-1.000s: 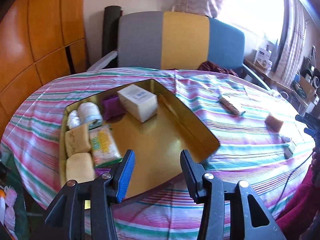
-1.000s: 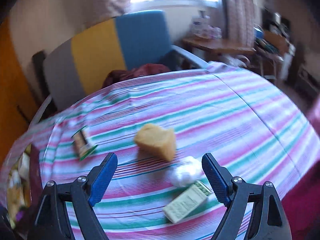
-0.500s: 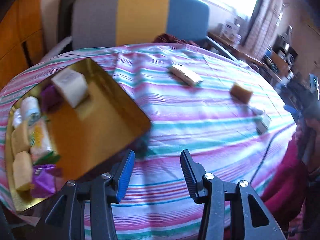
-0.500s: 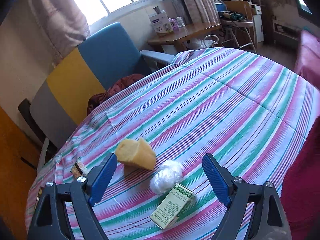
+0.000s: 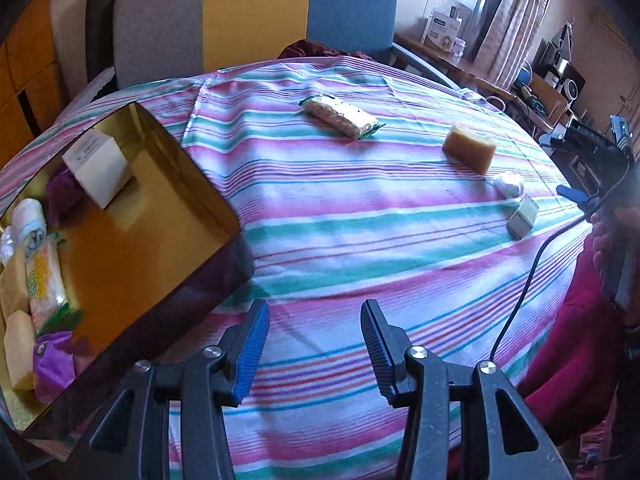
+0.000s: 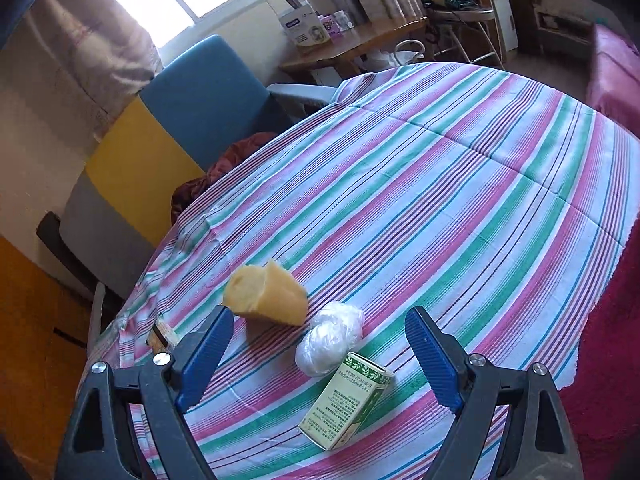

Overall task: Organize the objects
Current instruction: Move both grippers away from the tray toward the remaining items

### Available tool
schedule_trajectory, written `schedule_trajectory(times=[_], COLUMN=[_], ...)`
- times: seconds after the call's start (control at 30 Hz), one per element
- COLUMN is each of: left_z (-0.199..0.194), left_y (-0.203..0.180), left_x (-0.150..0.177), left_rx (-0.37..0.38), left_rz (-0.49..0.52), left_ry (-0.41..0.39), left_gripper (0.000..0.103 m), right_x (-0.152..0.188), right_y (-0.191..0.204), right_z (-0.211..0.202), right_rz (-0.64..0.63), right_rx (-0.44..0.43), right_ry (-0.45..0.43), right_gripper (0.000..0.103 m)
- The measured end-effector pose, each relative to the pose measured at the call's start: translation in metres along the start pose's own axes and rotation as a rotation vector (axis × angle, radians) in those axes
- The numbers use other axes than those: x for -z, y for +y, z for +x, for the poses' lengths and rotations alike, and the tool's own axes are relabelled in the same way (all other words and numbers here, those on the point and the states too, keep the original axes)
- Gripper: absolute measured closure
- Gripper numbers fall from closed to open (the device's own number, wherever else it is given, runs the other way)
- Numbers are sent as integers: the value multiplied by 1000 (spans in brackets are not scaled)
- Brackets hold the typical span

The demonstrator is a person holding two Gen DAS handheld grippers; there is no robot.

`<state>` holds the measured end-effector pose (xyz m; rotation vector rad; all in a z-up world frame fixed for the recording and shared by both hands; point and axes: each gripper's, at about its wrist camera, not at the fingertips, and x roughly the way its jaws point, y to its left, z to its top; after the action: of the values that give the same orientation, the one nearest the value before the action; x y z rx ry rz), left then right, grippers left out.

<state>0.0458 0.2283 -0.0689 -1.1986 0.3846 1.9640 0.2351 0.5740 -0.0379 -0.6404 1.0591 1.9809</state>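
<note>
I see the striped worktop (image 5: 360,208) with the gold box (image 5: 192,184) at its left, already part filled. My left gripper (image 5: 314,344) hangs released and empty beside it. My right gripper (image 6: 320,356) gapes wide over the green carton (image 6: 346,400), white plastic bundle (image 6: 330,338) and yellow sponge block (image 6: 266,296). I judge a pick comes next: lower, centre on one, clench.
</note>
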Motion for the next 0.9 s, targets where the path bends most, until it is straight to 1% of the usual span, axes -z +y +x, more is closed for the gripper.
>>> schedule_trajectory(times=[0.17, 0.3, 0.4, 0.47, 0.63, 0.8, 0.9], left_z=[6, 17, 35, 48, 86, 126, 145], left_y=[-10, -20, -23, -22, -17, -11, -12], left_x=[-27, -59, -83, -99, -137, -171, -191], left_rx=[36, 81, 82, 71, 74, 52, 35], left_rz=[-14, -45, -65, -86, -153, -226, -246], left_ry=[-4, -12, 0, 7, 46, 76, 81], left_gripper=[55, 54, 50, 42, 33, 29, 26], right_x=[1, 1, 2, 2, 2, 4, 4], right_y=[-1, 4, 7, 7, 6, 9, 10], right_z=[3, 4, 6, 8, 12, 17, 20], right_rz=[-1, -23, -37, -37, -31, -38, -41], right_rx=[-11, -19, -26, -33, -57, -84, -98], right_ry=[20, 27, 40, 52, 73, 102, 116], right_gripper=[14, 14, 14, 14, 14, 13, 13])
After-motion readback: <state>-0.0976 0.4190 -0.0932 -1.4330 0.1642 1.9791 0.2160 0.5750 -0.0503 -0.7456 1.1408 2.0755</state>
